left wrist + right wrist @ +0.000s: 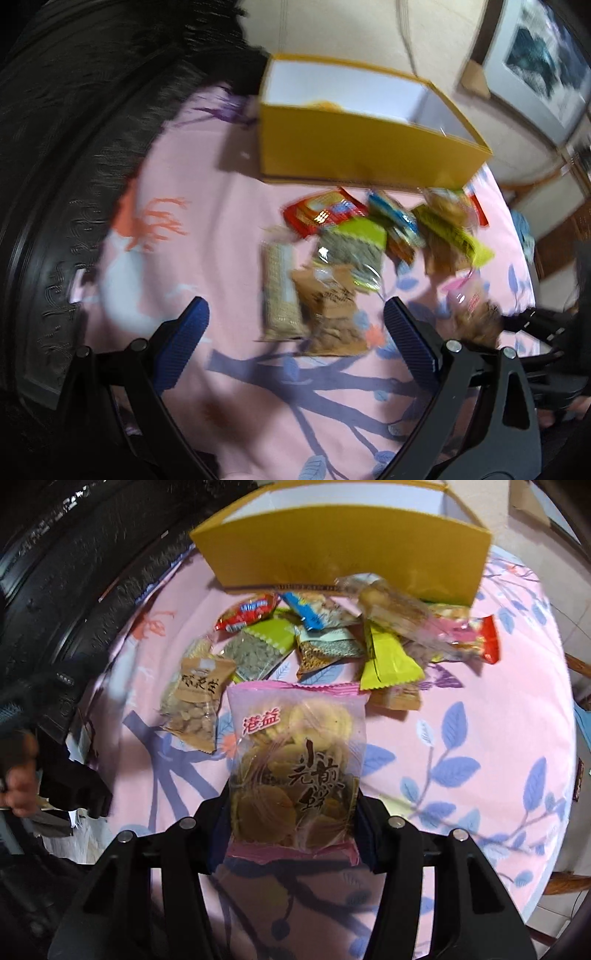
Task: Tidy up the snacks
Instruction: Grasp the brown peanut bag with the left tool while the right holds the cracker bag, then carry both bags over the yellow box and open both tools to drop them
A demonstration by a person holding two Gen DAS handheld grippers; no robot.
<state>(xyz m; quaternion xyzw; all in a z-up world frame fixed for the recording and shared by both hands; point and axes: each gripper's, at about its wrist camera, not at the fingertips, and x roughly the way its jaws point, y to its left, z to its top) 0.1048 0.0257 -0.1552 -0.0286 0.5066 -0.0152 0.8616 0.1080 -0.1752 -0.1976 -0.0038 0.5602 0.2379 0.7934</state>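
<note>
From the left wrist, we see our left gripper (295, 325) with fingers wide apart, holding nothing, above the snacks (369, 240) before the yellow box (354, 155).

From the right wrist, our right gripper (291, 812) squeezes a cookie bag (295, 760) over the pink worktop (480, 709).

Pink leaf-print tablecloth (480, 686), framed picture (535, 62)

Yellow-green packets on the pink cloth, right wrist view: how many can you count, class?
2. One yellow-green packet with seeds lies left of centre in the pile; the other yellow-green packet lies right of it, before the yellow box. More may hide beneath.
</note>
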